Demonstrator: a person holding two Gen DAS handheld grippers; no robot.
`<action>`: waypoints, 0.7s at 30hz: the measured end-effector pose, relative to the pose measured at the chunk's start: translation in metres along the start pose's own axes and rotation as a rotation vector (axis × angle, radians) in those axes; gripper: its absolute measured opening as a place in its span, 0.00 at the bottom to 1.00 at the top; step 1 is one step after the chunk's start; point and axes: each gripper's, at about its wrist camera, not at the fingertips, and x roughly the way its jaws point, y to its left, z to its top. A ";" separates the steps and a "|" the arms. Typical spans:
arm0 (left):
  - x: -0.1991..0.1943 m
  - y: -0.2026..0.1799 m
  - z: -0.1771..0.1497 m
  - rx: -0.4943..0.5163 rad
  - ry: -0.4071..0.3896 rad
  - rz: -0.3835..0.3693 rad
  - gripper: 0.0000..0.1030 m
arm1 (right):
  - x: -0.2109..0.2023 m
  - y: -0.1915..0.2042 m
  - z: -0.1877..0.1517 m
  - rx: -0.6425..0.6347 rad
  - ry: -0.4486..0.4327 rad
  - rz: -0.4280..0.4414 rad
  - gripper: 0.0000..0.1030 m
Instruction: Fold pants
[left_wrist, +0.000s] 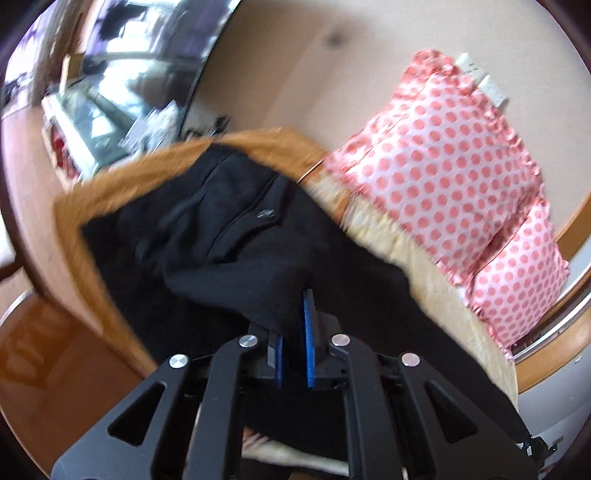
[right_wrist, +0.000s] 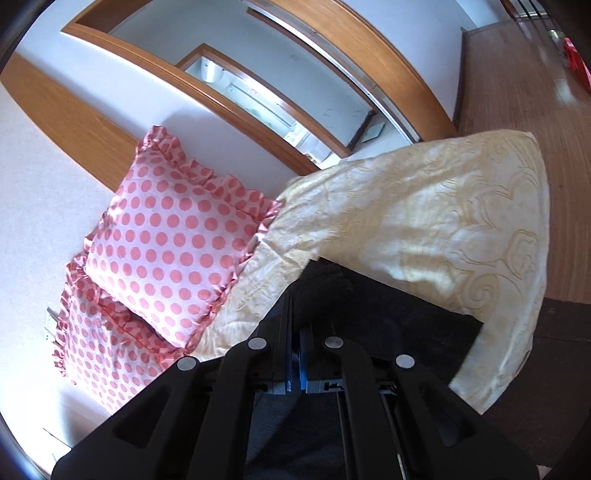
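The black pants (left_wrist: 207, 229) hang bunched in the left wrist view, zip fly facing the camera, over a cream patterned bedspread (left_wrist: 399, 243). My left gripper (left_wrist: 293, 314) is shut on a fold of the pants, blue pads pinching the cloth. In the right wrist view the pants (right_wrist: 388, 321) drape dark across the bedspread (right_wrist: 424, 221). My right gripper (right_wrist: 295, 314) is shut on the pants' edge, its jaws nearly together with cloth between them.
Two pink polka-dot pillows (right_wrist: 166, 229) lie against the wall at the head of the bed; they also show in the left wrist view (left_wrist: 443, 155). Wooden floor (right_wrist: 517, 74) lies beyond the bed. A wood-framed doorway (right_wrist: 258, 92) is behind.
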 end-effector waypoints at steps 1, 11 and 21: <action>0.004 0.008 -0.009 -0.014 0.014 0.012 0.08 | 0.001 -0.004 -0.002 0.011 0.006 -0.008 0.02; -0.020 0.051 -0.009 -0.169 -0.162 0.044 0.65 | -0.001 -0.011 -0.005 0.028 0.017 -0.020 0.02; -0.002 0.089 0.029 -0.298 -0.094 0.038 0.47 | -0.003 -0.012 -0.005 0.029 0.017 -0.021 0.02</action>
